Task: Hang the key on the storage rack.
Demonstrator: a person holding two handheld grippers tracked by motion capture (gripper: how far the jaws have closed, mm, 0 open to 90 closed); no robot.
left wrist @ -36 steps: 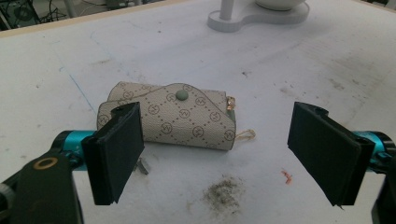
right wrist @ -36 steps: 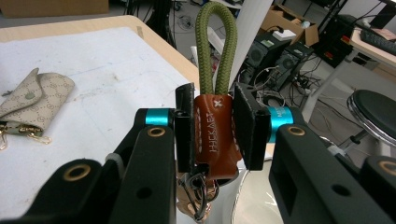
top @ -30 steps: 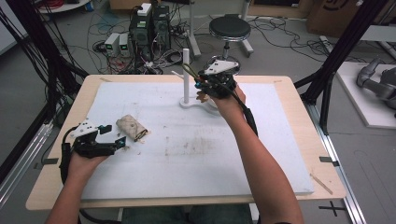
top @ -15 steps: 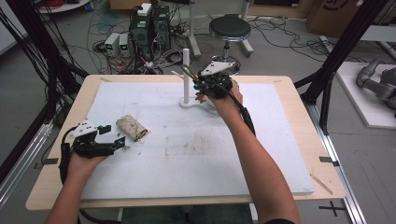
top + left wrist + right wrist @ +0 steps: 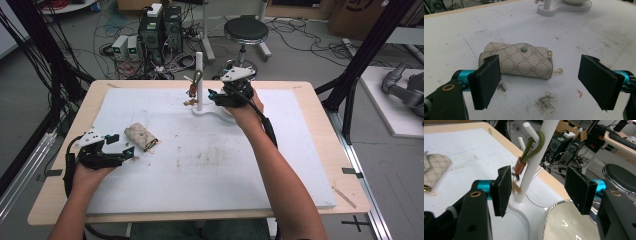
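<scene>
A beige monogram key pouch (image 5: 141,137) (image 5: 524,60) lies on its side on the white mat, snap flap up. My left gripper (image 5: 120,145) (image 5: 541,72) sits just short of it, open, its jaws either side of the pouch's near edge without touching. At the far middle stands a white peg stand (image 5: 199,80) (image 5: 534,170). A green loop strap (image 5: 196,78) (image 5: 534,148) with a brown tab (image 5: 519,166) hangs from one peg. My right gripper (image 5: 214,96) (image 5: 537,185) is open just right of the post, holding nothing.
A white bowl (image 5: 569,222) sits on the stand's curved base (image 5: 212,112), under my right gripper. The white mat (image 5: 210,165) covers most of the wooden table (image 5: 320,115). Beyond the far edge are a stool (image 5: 246,30), computer boxes (image 5: 160,25) and cables.
My right gripper has eased slightly down and toward me beside the stand. The left gripper and the pouch have stayed put.
</scene>
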